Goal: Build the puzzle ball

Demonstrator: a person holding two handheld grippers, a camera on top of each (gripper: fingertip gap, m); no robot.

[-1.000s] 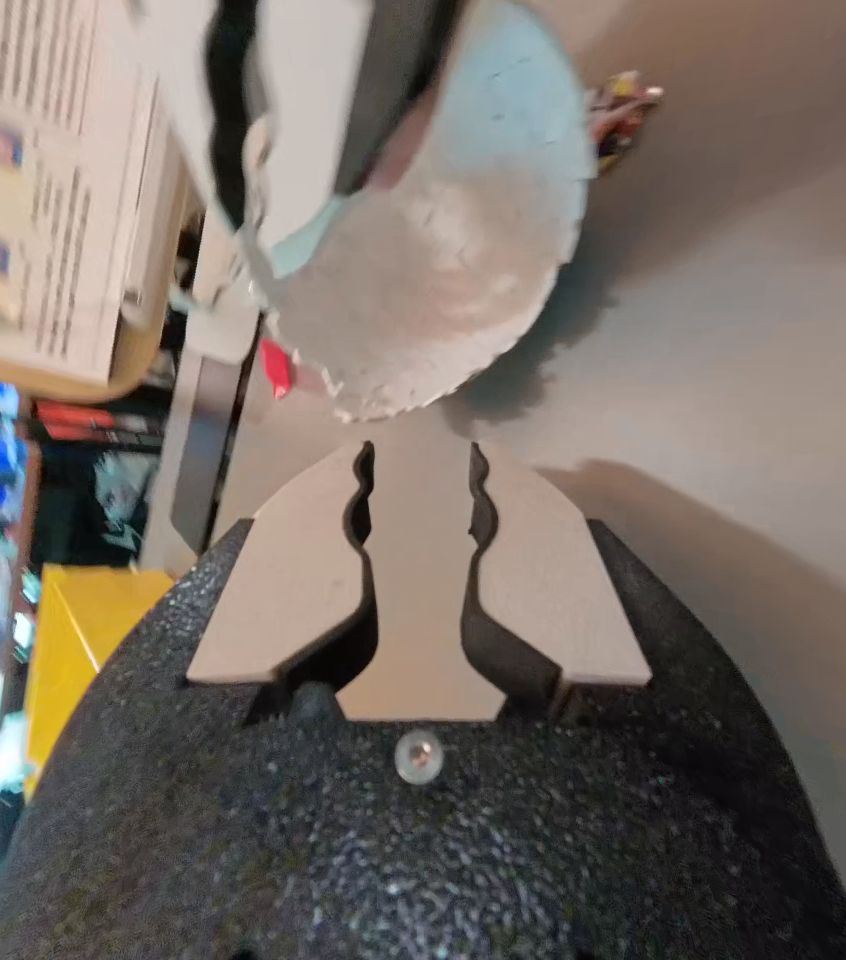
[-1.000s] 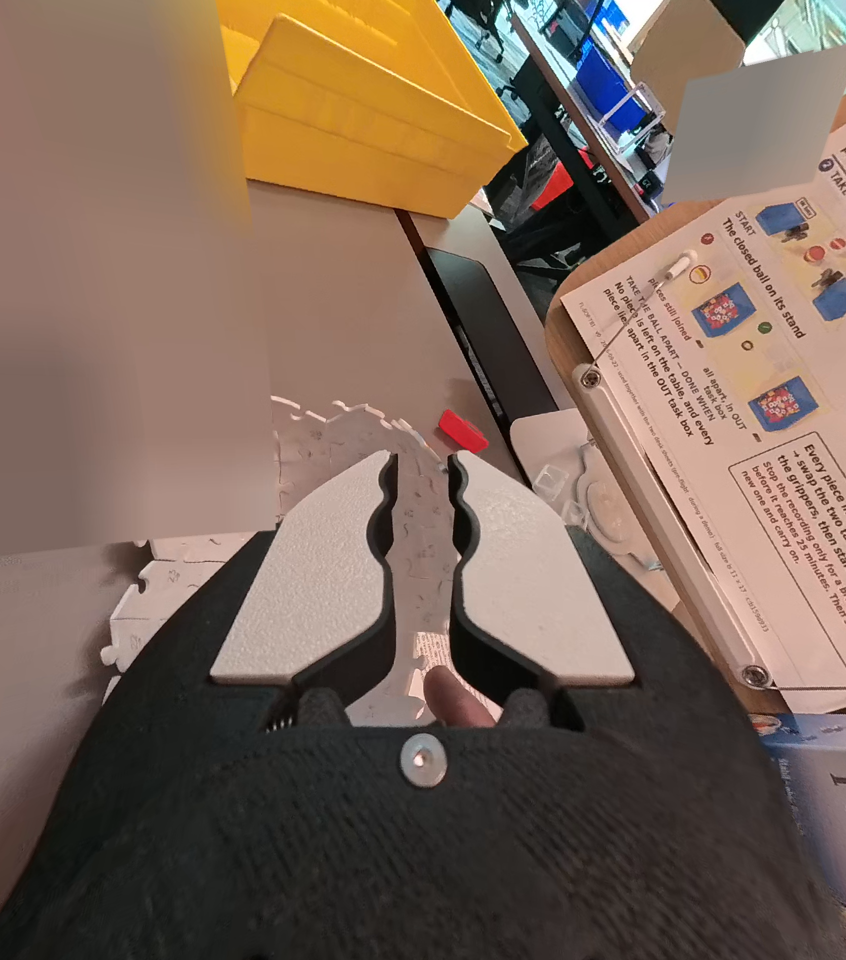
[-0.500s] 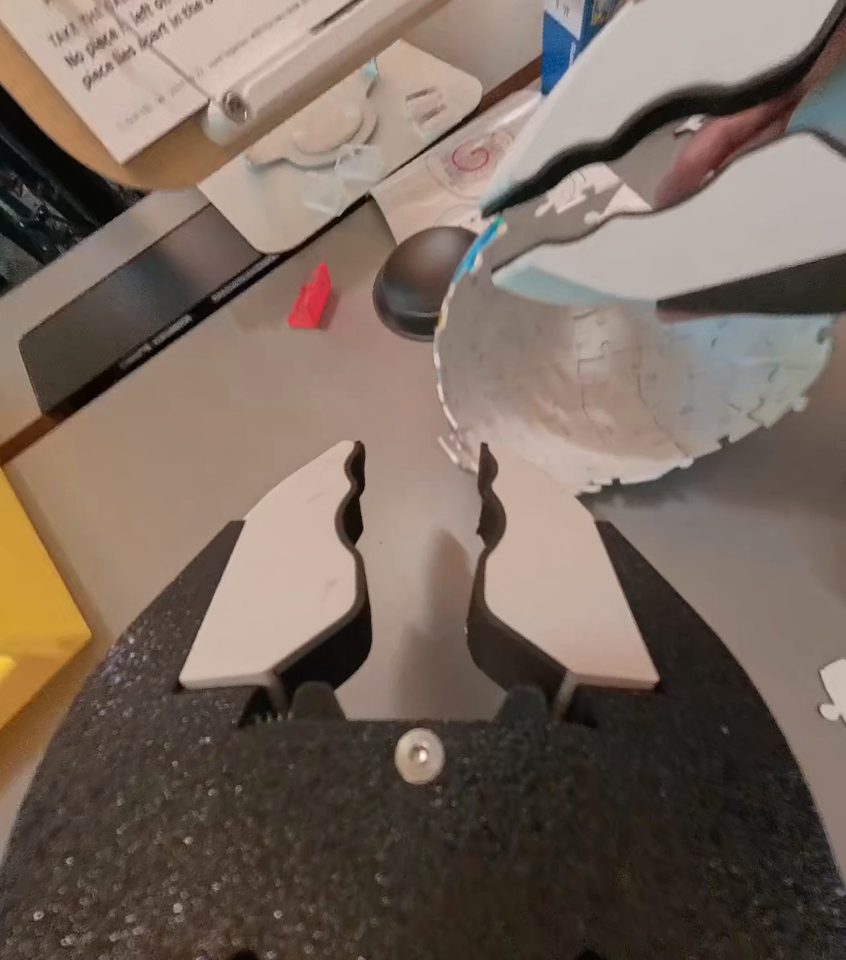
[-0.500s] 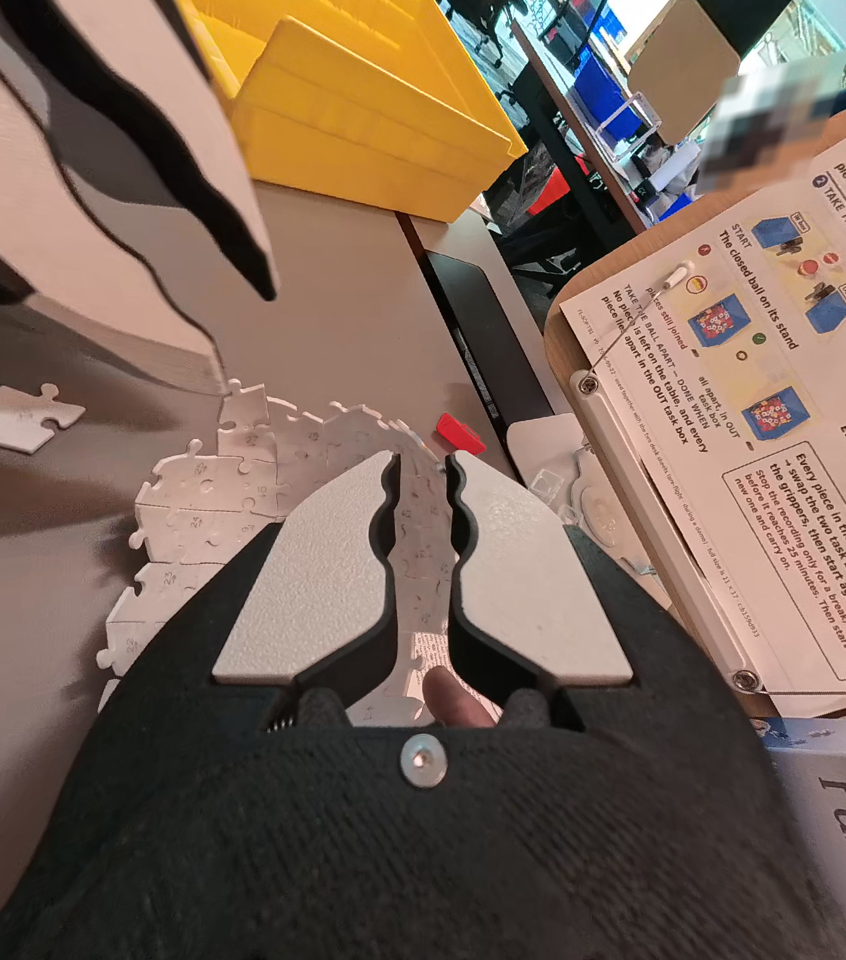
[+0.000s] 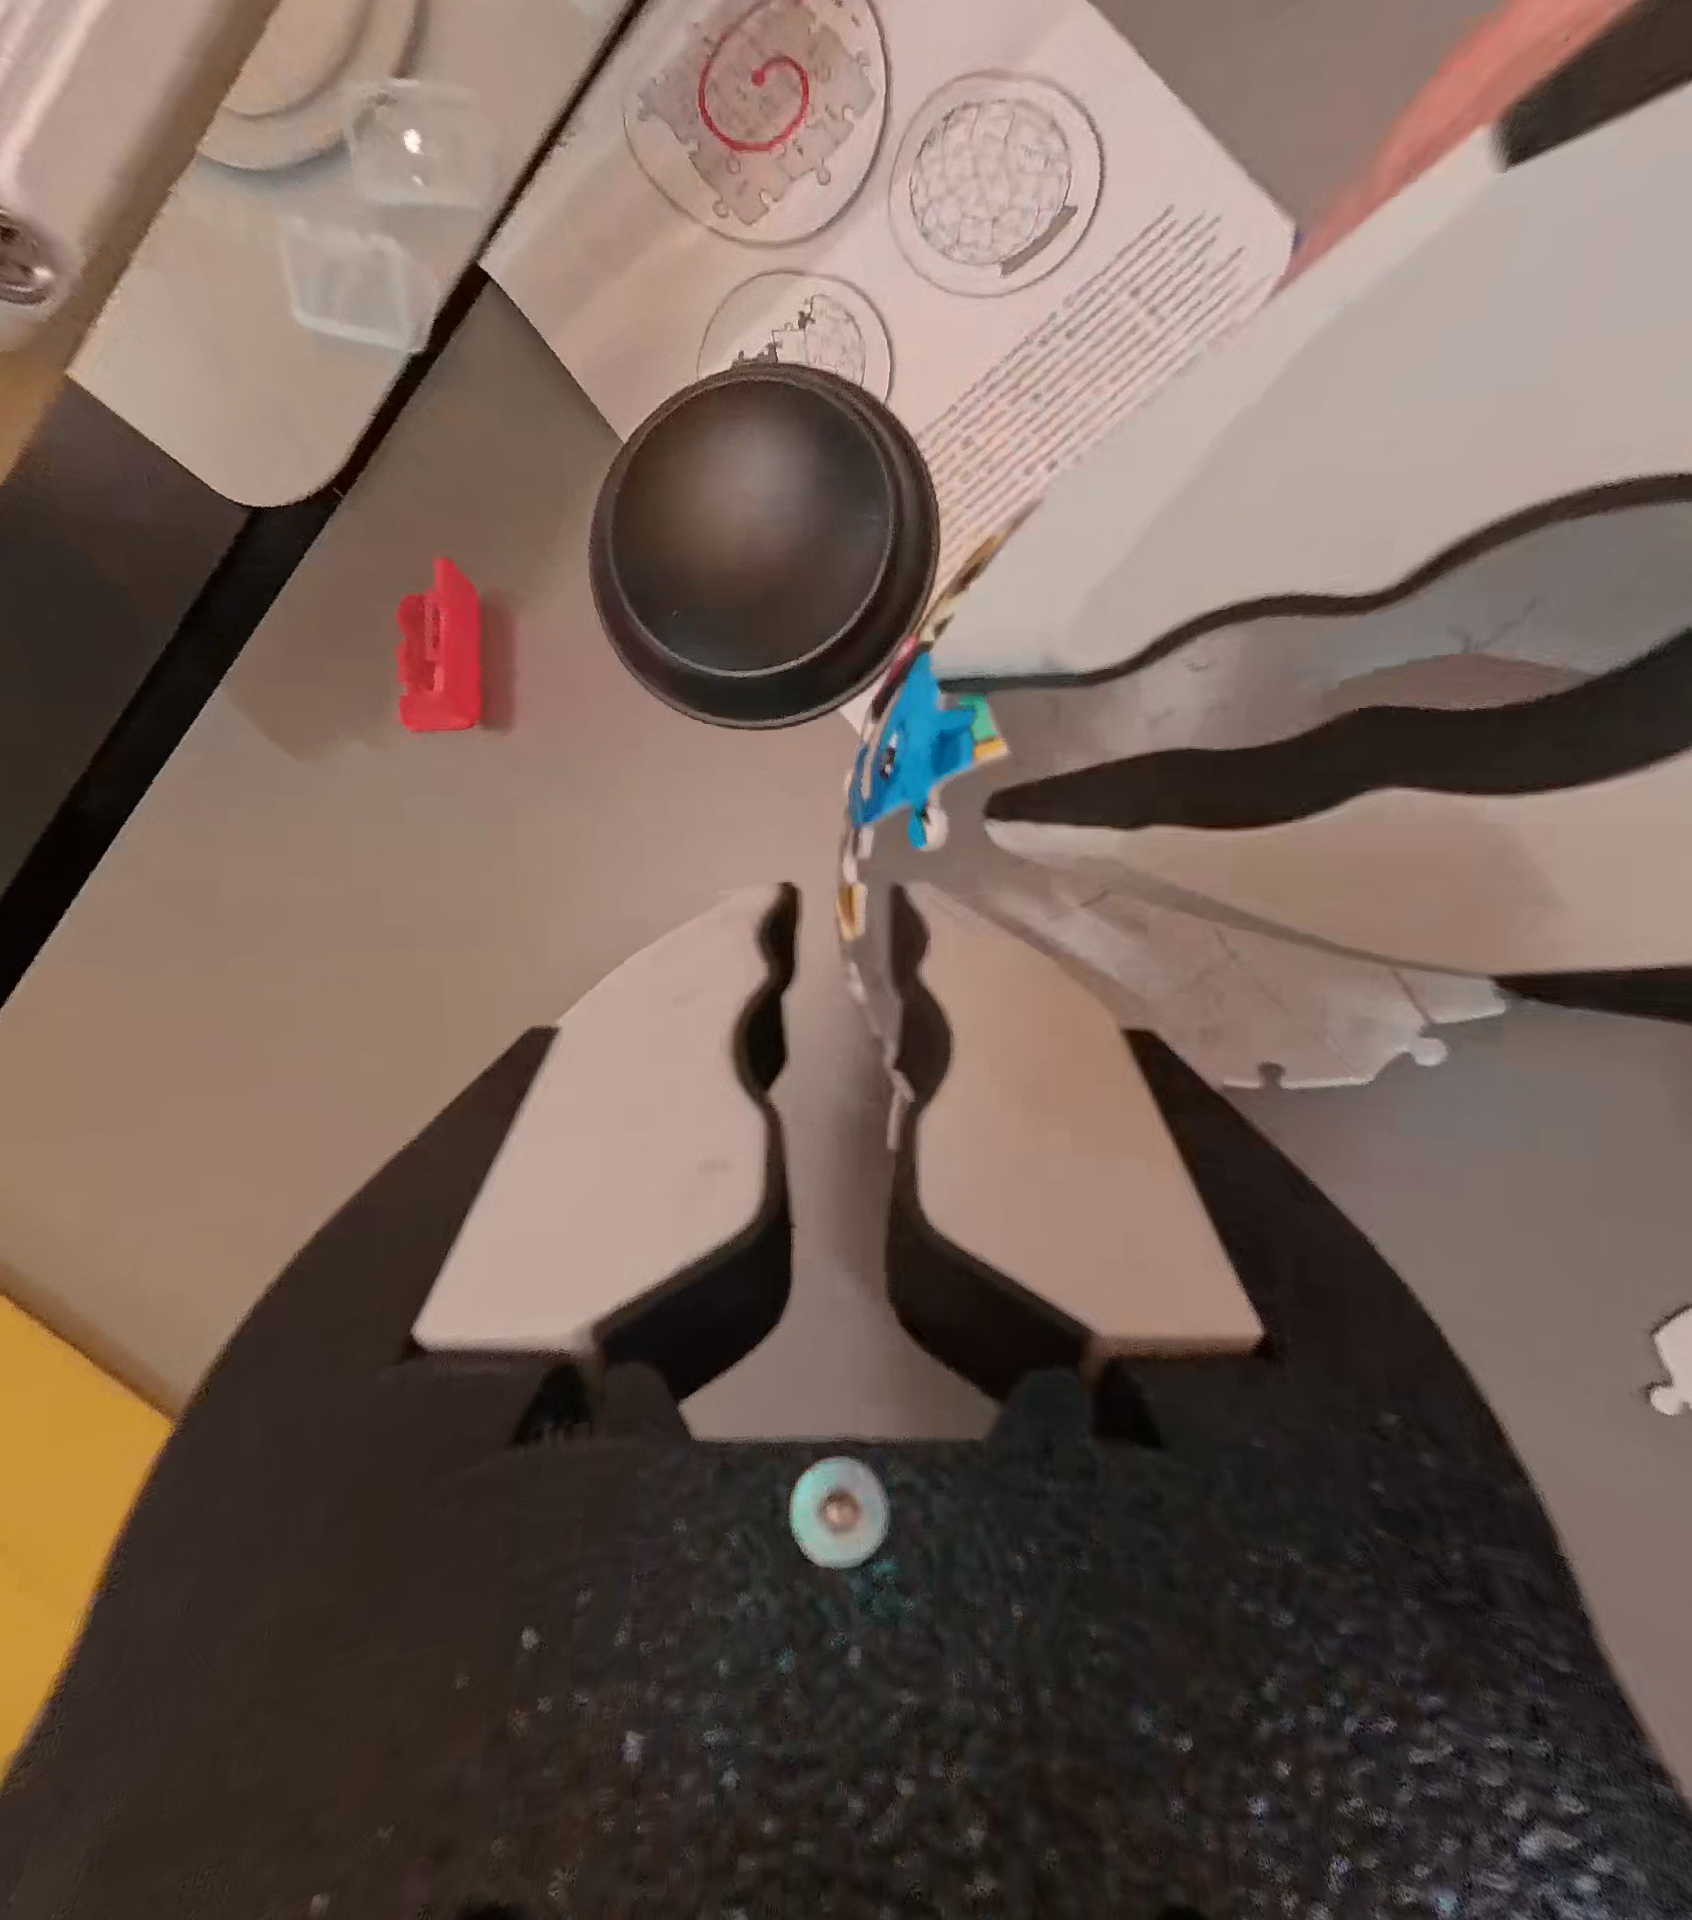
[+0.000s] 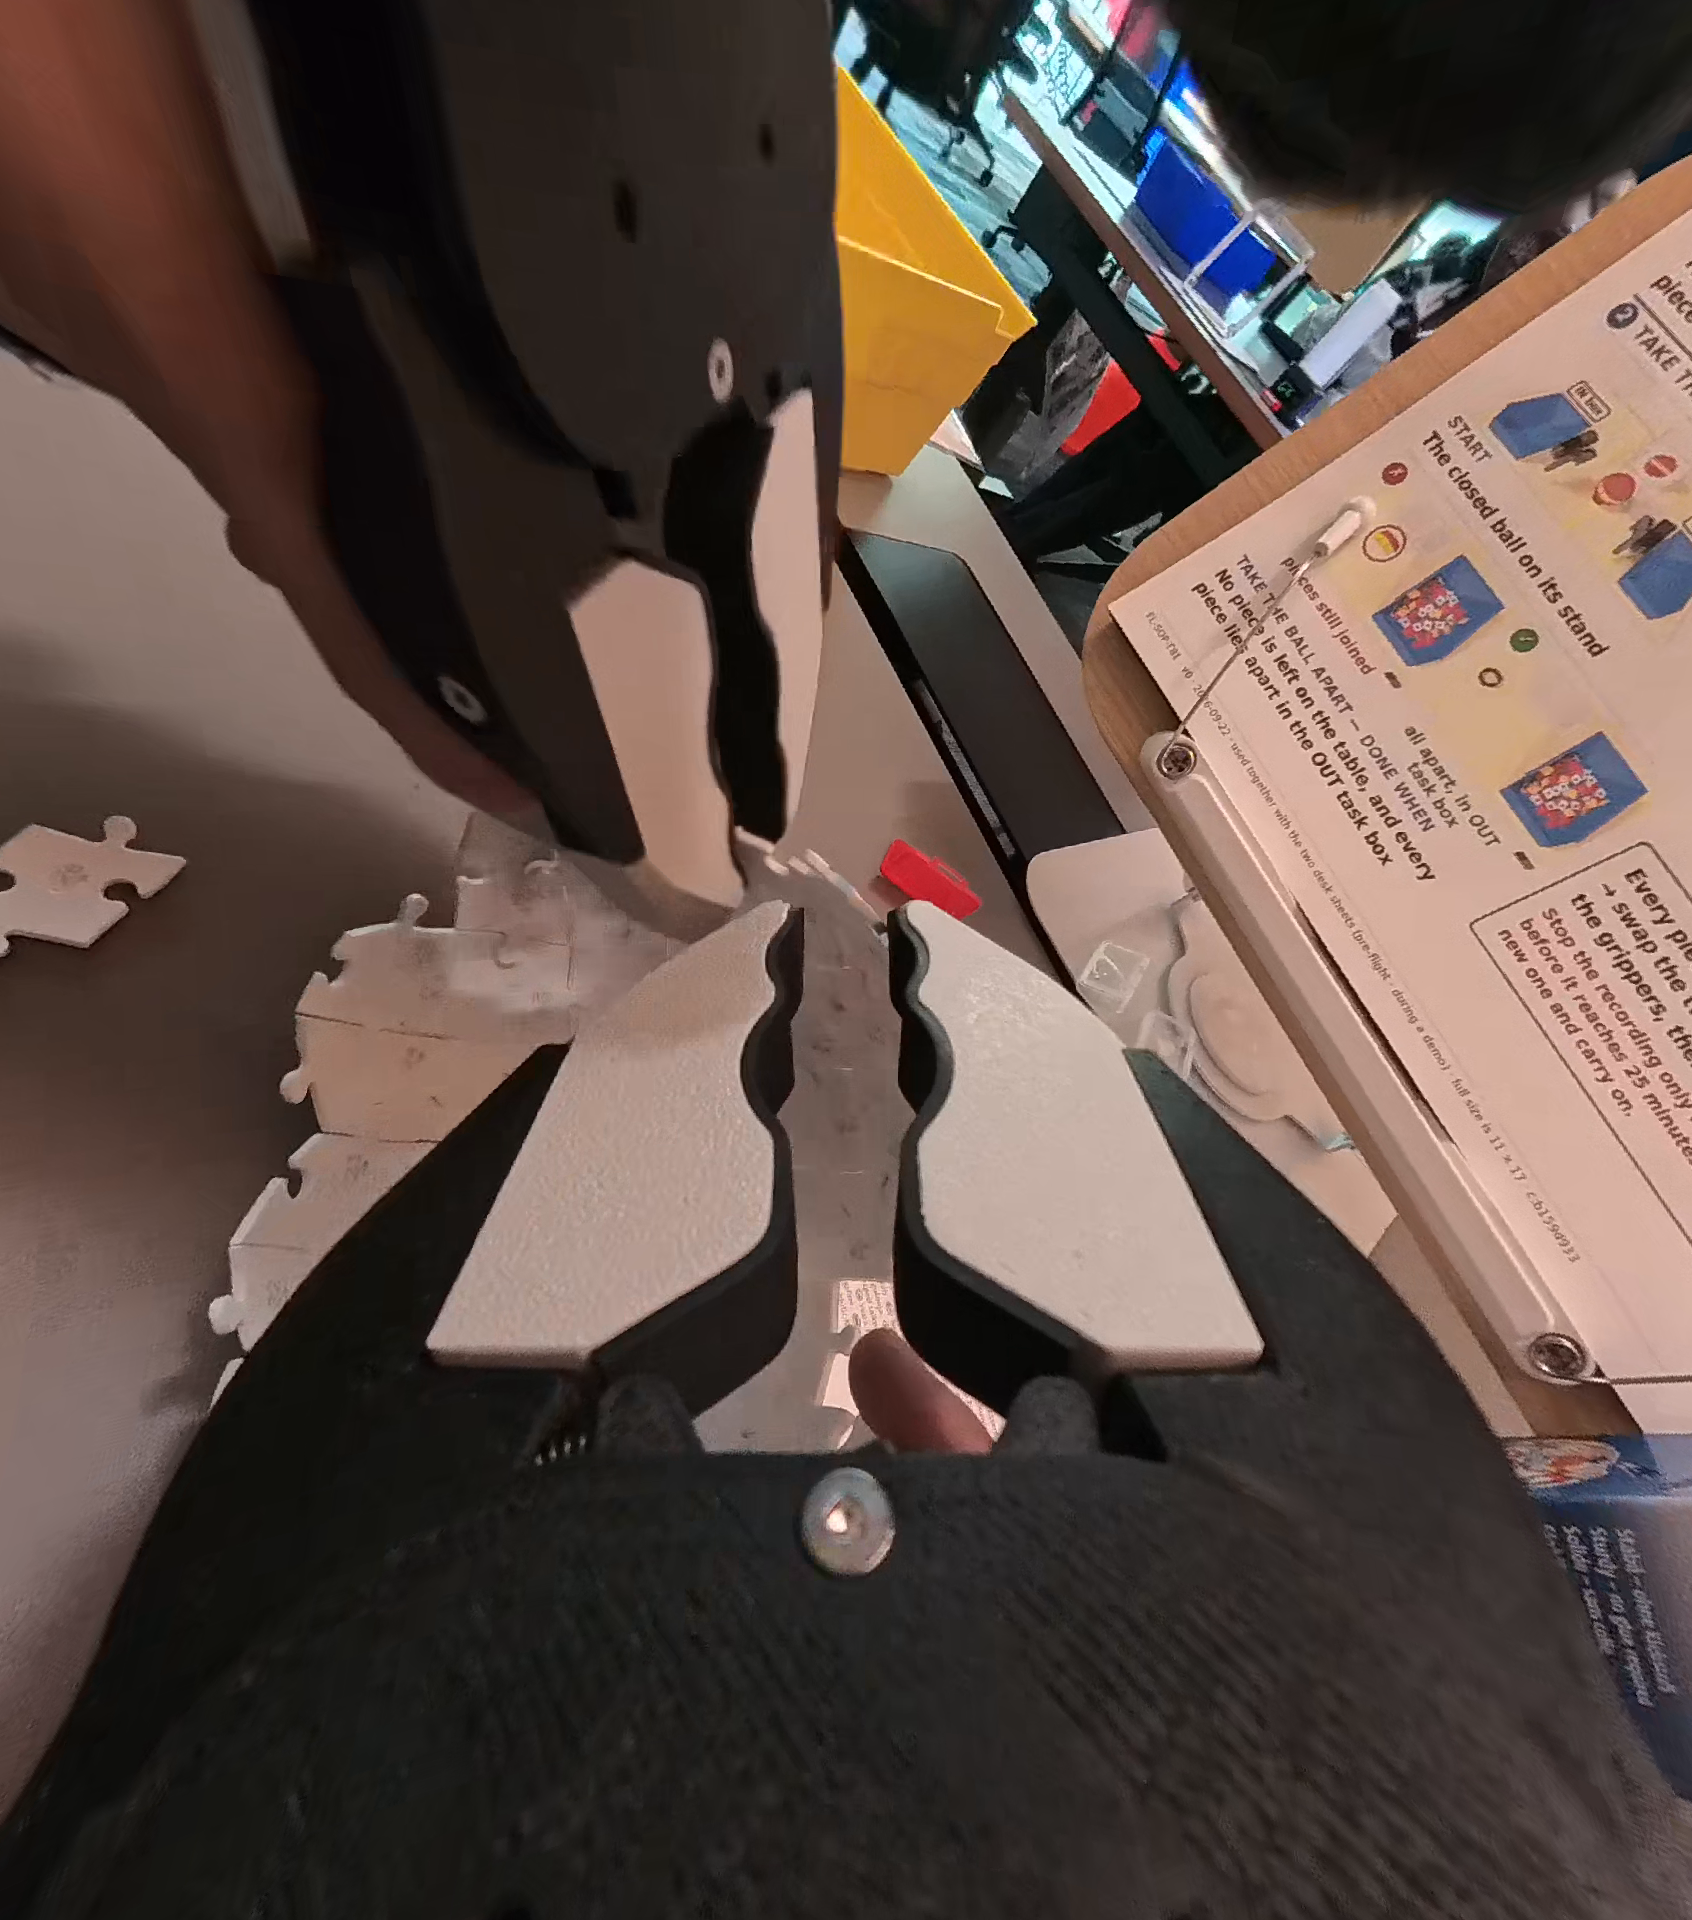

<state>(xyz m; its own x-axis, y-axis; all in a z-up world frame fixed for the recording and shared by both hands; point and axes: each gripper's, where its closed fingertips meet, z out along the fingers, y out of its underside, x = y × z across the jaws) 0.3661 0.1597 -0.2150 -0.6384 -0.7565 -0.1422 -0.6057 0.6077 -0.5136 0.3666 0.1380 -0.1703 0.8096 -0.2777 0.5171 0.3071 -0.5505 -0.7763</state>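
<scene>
Gripping the rim of the white, curved, half-built puzzle-ball shell [image 6: 437,997], the right tool [image 6: 842,925] was closed narrowly on it, apparently steadying it above the grey table [image 5: 302,935]. The left tool [image 5: 840,904], its fingers slightly apart, straddled the shell's near edge; I couldn't tell if it pinched. 1 loose white piece [image 6: 47,883] lay clear; the black round stand [image 5: 764,545] sat just beyond.

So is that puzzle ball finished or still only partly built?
Partly built. The puzzle ball is only an open curved shell with jagged, unfinished edges, gripped by the right tool, and a loose piece lies apart on the table.
</scene>
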